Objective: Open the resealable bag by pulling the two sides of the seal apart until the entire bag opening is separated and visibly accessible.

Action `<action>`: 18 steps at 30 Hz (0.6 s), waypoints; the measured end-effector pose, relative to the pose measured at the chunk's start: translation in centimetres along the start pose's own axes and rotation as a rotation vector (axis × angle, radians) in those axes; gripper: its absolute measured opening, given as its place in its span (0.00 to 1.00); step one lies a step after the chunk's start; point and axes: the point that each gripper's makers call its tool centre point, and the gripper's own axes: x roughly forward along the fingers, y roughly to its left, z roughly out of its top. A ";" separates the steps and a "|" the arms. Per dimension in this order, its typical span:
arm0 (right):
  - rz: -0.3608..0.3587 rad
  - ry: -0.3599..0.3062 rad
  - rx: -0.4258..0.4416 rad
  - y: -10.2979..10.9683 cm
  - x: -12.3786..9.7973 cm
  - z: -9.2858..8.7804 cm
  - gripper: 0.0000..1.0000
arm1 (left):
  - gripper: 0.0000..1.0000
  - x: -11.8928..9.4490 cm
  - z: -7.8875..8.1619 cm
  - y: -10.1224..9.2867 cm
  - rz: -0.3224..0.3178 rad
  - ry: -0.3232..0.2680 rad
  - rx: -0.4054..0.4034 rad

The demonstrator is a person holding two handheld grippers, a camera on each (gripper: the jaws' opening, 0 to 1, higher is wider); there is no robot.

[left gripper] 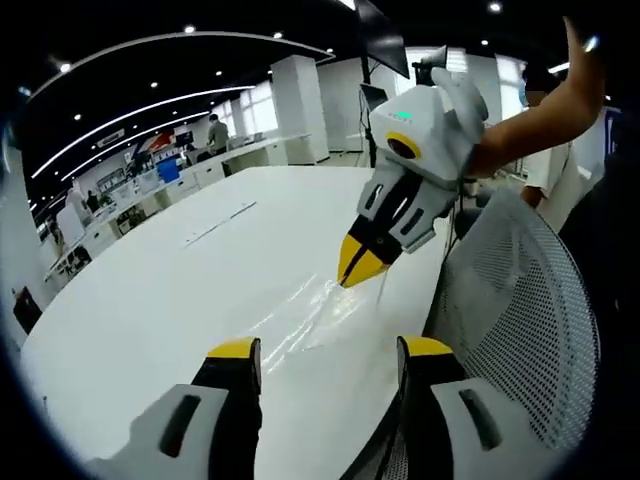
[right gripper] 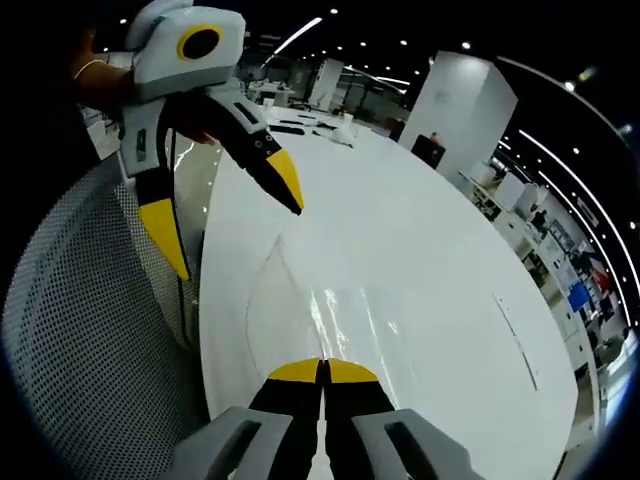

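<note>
A clear resealable bag point(left gripper: 300, 318) lies flat on the white table point(left gripper: 150, 300), near its edge. In the left gripper view my left gripper point(left gripper: 330, 352) is open, its yellow-tipped jaws wide apart just short of the bag. My right gripper point(left gripper: 356, 272) comes in from the right, shut, with its tips pinching the bag's far edge. In the right gripper view my right gripper point(right gripper: 322, 371) is shut at the near edge of the bag point(right gripper: 330, 305). The left gripper point(right gripper: 236, 232) hangs open above the bag's far side, touching nothing.
A grey mesh chair back point(left gripper: 520, 300) stands against the table's edge, also in the right gripper view point(right gripper: 90, 330). A person's arm point(left gripper: 535, 120) holds the right gripper. A thin strip point(left gripper: 215, 225) lies farther out on the table. Desks and pillars stand beyond.
</note>
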 end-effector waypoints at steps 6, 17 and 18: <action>0.002 0.002 -0.006 -0.4 0.4 -0.3 0.00 | 0.78 -0.3 -0.5 0.9 0.057 0.004 -0.079; 0.005 0.009 -0.056 -1.3 1.5 -0.7 0.00 | 0.97 -0.8 -1.5 2.0 0.096 0.018 -0.150; 0.003 0.010 -0.060 -1.4 1.5 -0.7 0.00 | 0.97 -0.8 -1.5 2.0 0.097 0.019 -0.153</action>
